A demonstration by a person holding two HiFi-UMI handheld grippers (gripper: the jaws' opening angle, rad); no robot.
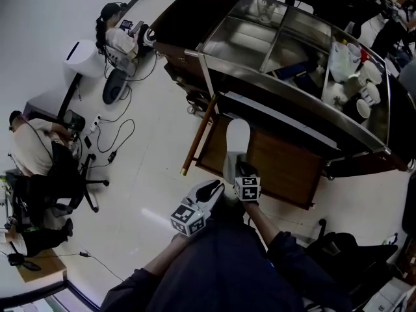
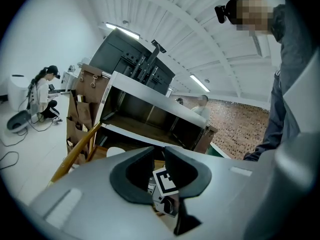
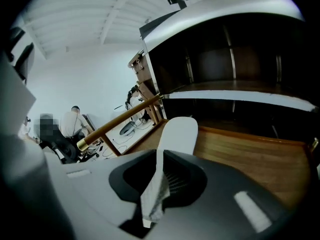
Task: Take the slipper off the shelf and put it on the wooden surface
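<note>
A white slipper point(image 1: 235, 147) hangs over the wooden surface point(image 1: 286, 164) below the steel shelf point(image 1: 296, 103). My right gripper point(image 1: 242, 171) is shut on the slipper's near end; in the right gripper view the slipper point(image 3: 176, 136) runs from between the jaws out over the wood point(image 3: 245, 156). My left gripper point(image 1: 211, 190) is beside the right one, shut with nothing between its jaws, and in the left gripper view it point(image 2: 161, 160) points at the right gripper's marker cube point(image 2: 165, 181).
A wooden rail with a brass tip point(image 1: 198, 135) borders the wooden surface on the left. The steel cart's top trays point(image 1: 273, 38) hold white dishes point(image 1: 361, 86). Seated people, chairs and floor cables point(image 1: 110, 129) are on the left.
</note>
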